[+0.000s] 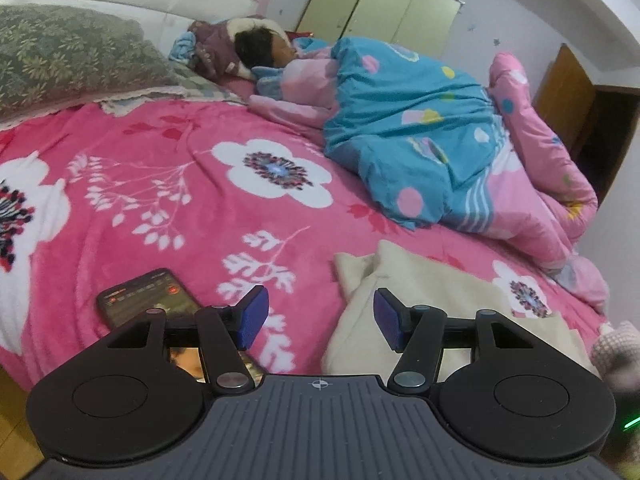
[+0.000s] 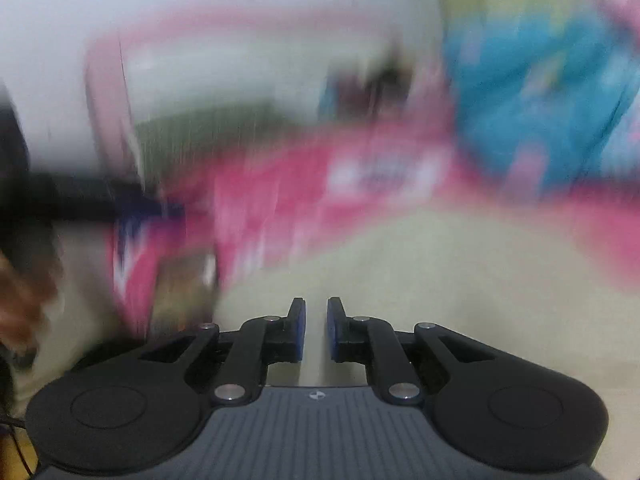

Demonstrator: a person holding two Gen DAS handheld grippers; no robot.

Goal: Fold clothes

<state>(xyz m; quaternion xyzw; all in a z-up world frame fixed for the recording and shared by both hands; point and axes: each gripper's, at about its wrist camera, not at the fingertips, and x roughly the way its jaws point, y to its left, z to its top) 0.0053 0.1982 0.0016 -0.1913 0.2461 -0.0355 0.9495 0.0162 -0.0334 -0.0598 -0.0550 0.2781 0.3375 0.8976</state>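
My left gripper hangs with its jaws wide apart and nothing between them, just above the near left edge of the cream garment. My right gripper has its jaws nearly together, a thin gap left; that view is smeared, so I cannot tell whether cloth is pinched, only that cream fabric fills the ground ahead. The garment lies rumpled on the pink floral blanket, a flap turned up at its far corner. A phone sits just left of my left jaw. To fold cleanly, I judge I should catch one layer at an edge, clear of the phone. Beyond, a person lies under a blue quilt.
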